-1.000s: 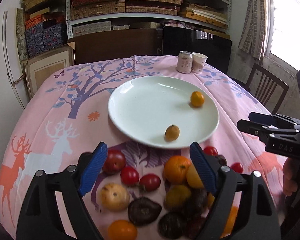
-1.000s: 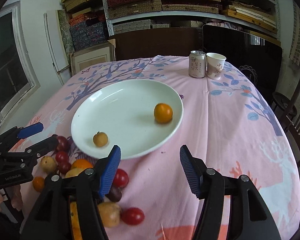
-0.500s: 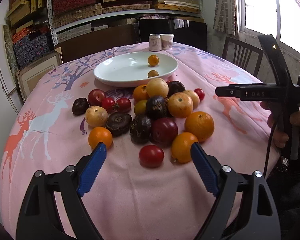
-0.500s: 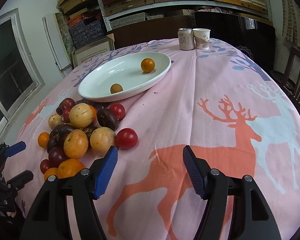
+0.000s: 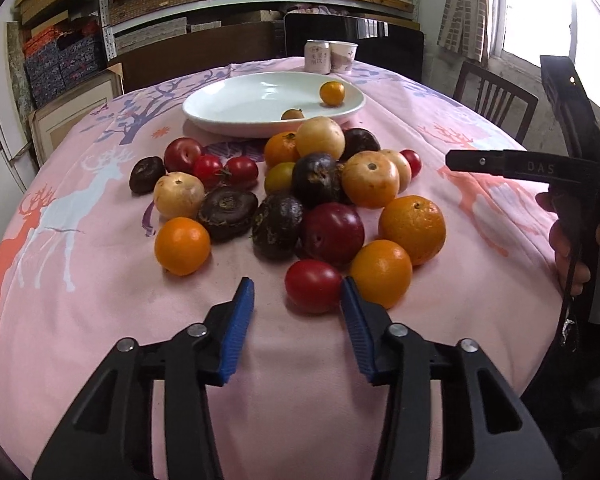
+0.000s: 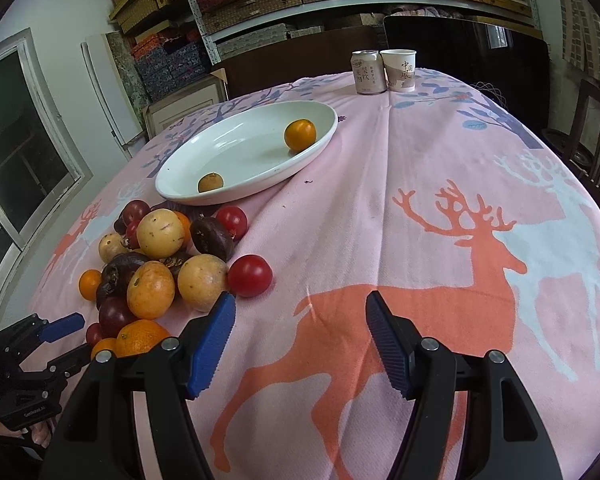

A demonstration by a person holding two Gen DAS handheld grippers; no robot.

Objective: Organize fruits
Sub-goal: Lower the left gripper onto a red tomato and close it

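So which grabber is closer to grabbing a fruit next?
Probably the left gripper: its closing jaws sit just before the red tomato. The right gripper hangs open over bare tablecloth.

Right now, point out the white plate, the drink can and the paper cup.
white plate (image 6: 188,196): right wrist view, near rim.
drink can (image 6: 367,73): right wrist view, middle of its side.
paper cup (image 6: 400,70): right wrist view, middle of its side.

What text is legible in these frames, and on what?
"DAS": on the black body of the right gripper, seen from the left wrist view.
"中国": red characters on the paper cup; the rest is too blurred.
Drink can: vertical characters, too blurred to read.
Left gripper body: small white lettering, too small to read.
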